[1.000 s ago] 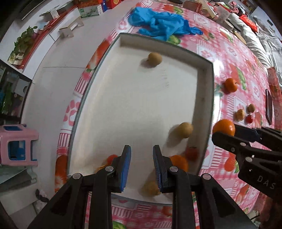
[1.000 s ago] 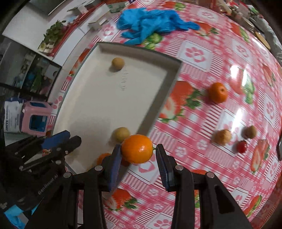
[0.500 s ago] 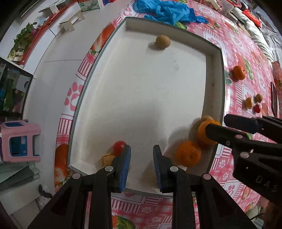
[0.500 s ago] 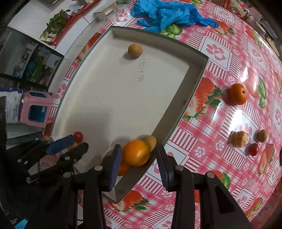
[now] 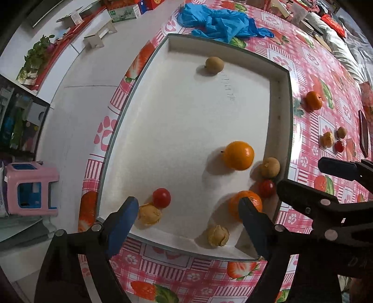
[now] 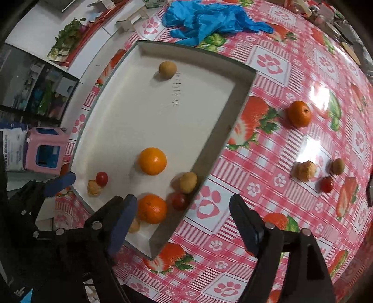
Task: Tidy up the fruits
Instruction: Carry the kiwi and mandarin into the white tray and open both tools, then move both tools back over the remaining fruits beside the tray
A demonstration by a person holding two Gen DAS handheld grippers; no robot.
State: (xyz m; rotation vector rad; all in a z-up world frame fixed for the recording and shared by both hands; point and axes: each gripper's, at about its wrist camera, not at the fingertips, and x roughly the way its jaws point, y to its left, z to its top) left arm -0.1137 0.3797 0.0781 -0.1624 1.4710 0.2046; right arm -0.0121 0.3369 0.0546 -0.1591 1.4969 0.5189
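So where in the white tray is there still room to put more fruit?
The tray's middle and left side are bare, between the lone kiwi at the far wall and the loose orange. The near right corner is crowded: an orange, a tomato, another kiwi.

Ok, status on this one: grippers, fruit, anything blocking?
Left gripper and right gripper open, jaws just opening, nothing held. Released orange lies in white tray. Four fruits remain on tablecloth; path clear.

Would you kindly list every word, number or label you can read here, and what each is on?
Handwritten digits on the tray floor: too faint to read reliably.
Print on the green-and-white box: too small.
Print on the white bag: blurred.
Raised letters on the right gripper: unreadable.
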